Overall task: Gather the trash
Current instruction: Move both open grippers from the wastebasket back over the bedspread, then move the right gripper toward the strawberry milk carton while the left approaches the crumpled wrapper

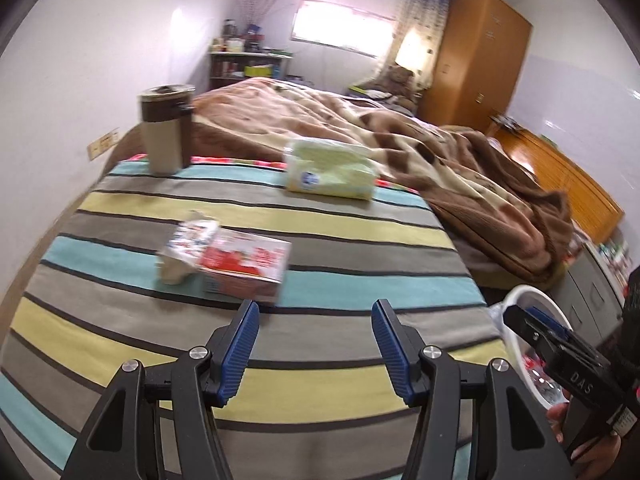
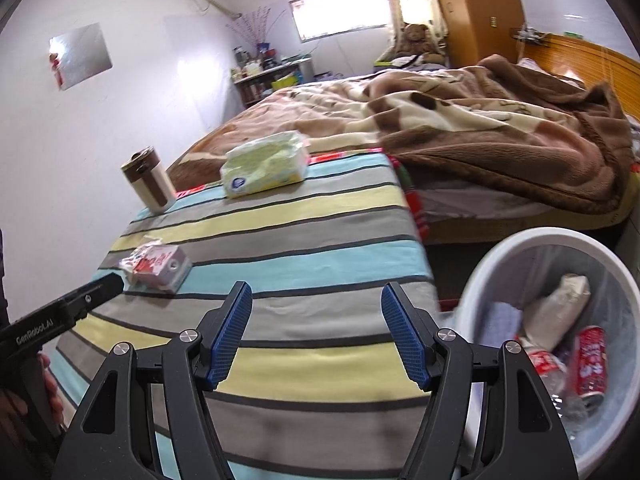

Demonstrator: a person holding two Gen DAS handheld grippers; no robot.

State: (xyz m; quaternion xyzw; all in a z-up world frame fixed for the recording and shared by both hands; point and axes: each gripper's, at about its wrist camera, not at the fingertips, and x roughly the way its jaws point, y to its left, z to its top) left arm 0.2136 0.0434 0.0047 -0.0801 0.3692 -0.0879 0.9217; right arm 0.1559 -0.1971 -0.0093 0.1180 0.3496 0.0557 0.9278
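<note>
A crushed red and white carton (image 1: pixel 236 262) lies on the striped cloth (image 1: pixel 320 248), just ahead of my open, empty left gripper (image 1: pixel 314 312). It also shows in the right wrist view (image 2: pixel 158 266), with the left gripper's tip (image 2: pixel 108 282) close beside it. My right gripper (image 2: pixel 316 296) is open and empty above the cloth's near right part. A white trash bin (image 2: pixel 480 264) stands to its right, holding a red can (image 2: pixel 590 360), a plastic bottle and crumpled paper. The bin's rim (image 1: pixel 516 300) shows in the left wrist view.
A beige and brown lidded cup (image 1: pixel 166 132) stands at the far left of the cloth. A green tissue pack (image 1: pixel 332 168) lies at the far middle. A bed with a brown blanket (image 1: pixel 440 148) lies beyond. A wooden wardrobe (image 1: pixel 476 56) stands at the back right.
</note>
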